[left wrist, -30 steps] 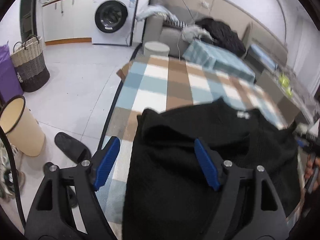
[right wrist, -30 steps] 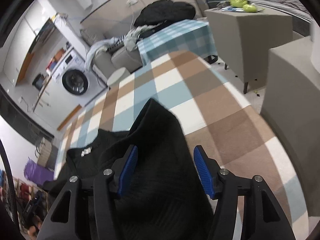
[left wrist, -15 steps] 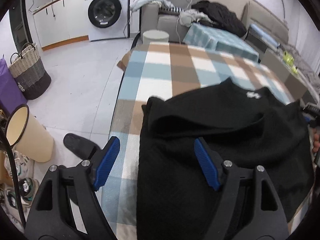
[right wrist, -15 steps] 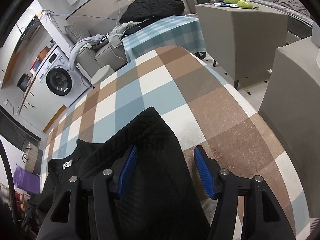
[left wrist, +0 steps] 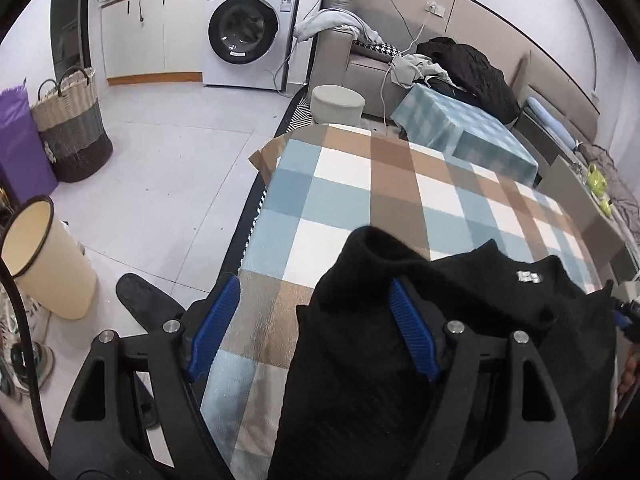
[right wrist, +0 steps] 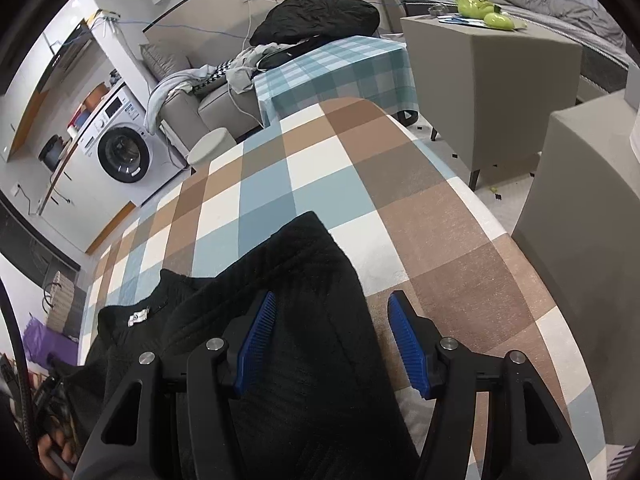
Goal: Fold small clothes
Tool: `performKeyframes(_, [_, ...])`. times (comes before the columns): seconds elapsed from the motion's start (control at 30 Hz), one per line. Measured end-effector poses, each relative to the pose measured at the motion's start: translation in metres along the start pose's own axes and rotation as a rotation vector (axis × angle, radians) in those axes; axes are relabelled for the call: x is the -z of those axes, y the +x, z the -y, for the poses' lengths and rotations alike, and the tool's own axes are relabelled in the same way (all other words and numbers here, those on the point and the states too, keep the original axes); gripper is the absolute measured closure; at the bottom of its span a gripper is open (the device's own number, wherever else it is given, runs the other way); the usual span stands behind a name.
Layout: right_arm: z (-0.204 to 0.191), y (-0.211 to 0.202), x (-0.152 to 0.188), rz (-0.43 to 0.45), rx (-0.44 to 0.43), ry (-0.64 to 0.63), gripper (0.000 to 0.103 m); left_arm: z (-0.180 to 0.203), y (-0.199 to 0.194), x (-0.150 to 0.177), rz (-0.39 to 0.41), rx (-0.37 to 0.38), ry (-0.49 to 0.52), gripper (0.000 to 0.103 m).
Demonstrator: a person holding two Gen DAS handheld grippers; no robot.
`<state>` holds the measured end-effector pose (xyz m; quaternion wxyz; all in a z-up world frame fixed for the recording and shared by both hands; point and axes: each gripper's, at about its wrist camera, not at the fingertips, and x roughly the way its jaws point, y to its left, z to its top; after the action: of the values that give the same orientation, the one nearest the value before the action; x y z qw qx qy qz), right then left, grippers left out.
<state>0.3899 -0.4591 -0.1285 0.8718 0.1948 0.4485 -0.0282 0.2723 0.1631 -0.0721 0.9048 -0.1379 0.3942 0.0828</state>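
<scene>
A black knitted sweater (left wrist: 500, 300) lies on a table under a blue, brown and white checked cloth (left wrist: 352, 184). Its white neck label (left wrist: 528, 277) faces up. My left gripper (left wrist: 314, 332) hangs open over the sweater's left edge, with bare cloth under its left pad and black knit under its right one. The right wrist view shows the same sweater (right wrist: 300, 264) with a sleeve folded up along its right side. My right gripper (right wrist: 332, 344) is open above that sleeve's edge, and neither pad presses on the fabric.
Left of the table stand a cream bin (left wrist: 44, 256), a dark slipper (left wrist: 148, 304) and a woven basket (left wrist: 72, 128). Behind are a washing machine (left wrist: 248, 36), a round stool (left wrist: 338, 102) and a sofa with clothes (left wrist: 460, 64). Grey cabinets (right wrist: 492, 80) stand to the right.
The left gripper has slid sideways, so the sweater's left edge now sits further right between its jaws, and a sleeve fold humps up ahead. The right gripper barely moved. Both stay open.
</scene>
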Motion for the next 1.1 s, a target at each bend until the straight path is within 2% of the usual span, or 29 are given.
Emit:
performKeyframes(0.27, [0.001, -0.002, -0.002, 0.003, -0.054, 0.005, 0.041, 0.021, 0.019, 0.007, -0.069, 0.067, 0.097, 0.028])
performKeyframes(0.33, [-0.003, 0.001, -0.003, 0.002, -0.064, -0.012, 0.041, 0.027, 0.023, 0.007, -0.070, 0.082, 0.112, 0.032])
performKeyframes(0.43, [-0.008, 0.008, -0.006, 0.008, -0.042, -0.034, 0.041, 0.032, 0.026, 0.006, -0.050, 0.078, 0.131, 0.071])
performKeyframes(0.47, [-0.009, 0.011, -0.007, 0.006, -0.039, -0.035, 0.042, 0.032, 0.027, 0.005, -0.043, 0.080, 0.135, 0.095])
performKeyframes(0.5, [-0.009, 0.013, -0.008, 0.007, -0.046, -0.040, 0.046, 0.030, 0.027, 0.005, -0.042, 0.096, 0.126, 0.097])
performKeyframes(0.57, [-0.012, 0.013, -0.009, 0.022, -0.040, -0.066, 0.076, 0.026, 0.020, 0.005, -0.004, 0.093, 0.109, 0.098])
performKeyframes(0.6, [-0.013, 0.010, -0.009, 0.041, -0.031, -0.081, 0.084, 0.024, 0.015, 0.004, 0.011, 0.093, 0.102, 0.099])
performKeyframes(0.63, [-0.012, 0.007, -0.008, 0.056, -0.045, -0.085, 0.096, 0.022, 0.011, 0.004, 0.025, 0.096, 0.092, 0.099])
performKeyframes(0.7, [-0.011, -0.006, -0.006, 0.108, -0.088, -0.089, 0.098, 0.016, 0.001, 0.002, 0.059, 0.104, 0.065, 0.099])
performKeyframes(0.8, [-0.009, -0.040, -0.005, 0.228, -0.212, -0.096, 0.098, 0.010, -0.017, 0.000, 0.113, 0.122, 0.032, 0.099])
performKeyframes(0.87, [-0.010, -0.053, -0.006, 0.280, -0.244, -0.099, 0.099, 0.009, -0.025, -0.003, 0.136, 0.123, 0.022, 0.099])
performKeyframes(0.97, [-0.015, -0.057, -0.014, 0.306, -0.224, -0.081, 0.099, 0.007, -0.029, -0.007, 0.150, 0.115, 0.012, 0.099])
performKeyframes(1.1, [-0.021, -0.039, -0.021, 0.274, -0.149, -0.045, 0.099, 0.004, -0.020, -0.010, 0.136, 0.102, -0.014, 0.099])
